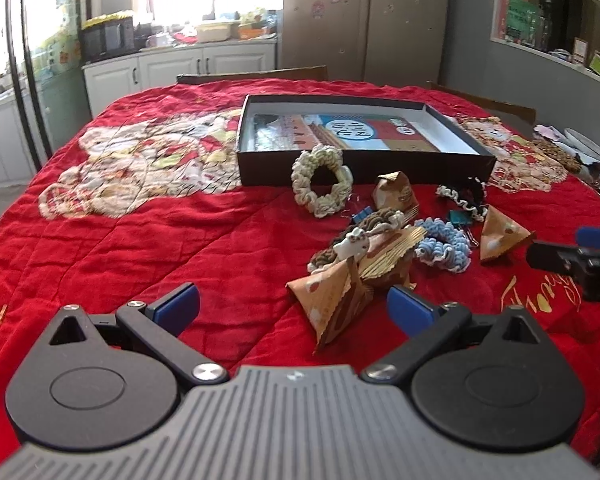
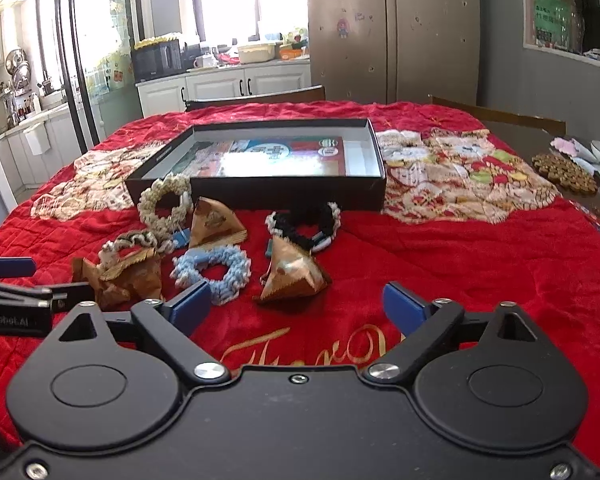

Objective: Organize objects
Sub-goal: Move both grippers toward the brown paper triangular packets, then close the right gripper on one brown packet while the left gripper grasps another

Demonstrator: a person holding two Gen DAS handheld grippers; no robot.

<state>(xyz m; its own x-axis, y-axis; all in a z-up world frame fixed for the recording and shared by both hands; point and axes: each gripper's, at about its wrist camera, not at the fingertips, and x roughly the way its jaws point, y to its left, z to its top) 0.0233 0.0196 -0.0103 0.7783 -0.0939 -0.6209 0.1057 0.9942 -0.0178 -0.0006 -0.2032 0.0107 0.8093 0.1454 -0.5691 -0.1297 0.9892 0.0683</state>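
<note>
Both the left claw (image 1: pixel 294 310) and right claw (image 2: pixel 296 306) gape empty above the counter; scrunchies and a triangular snack packet (image 2: pixel 290 276) lie loose before the open box (image 2: pixel 374 142); judged next: close on that packet

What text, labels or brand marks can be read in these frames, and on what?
"SenRobot.AI", first letter cut off: side of left tool.
Gold script on red quilt: partly hidden, unreadable.
Print on card in black box: blurred.
Green wall poster: too small.
</note>
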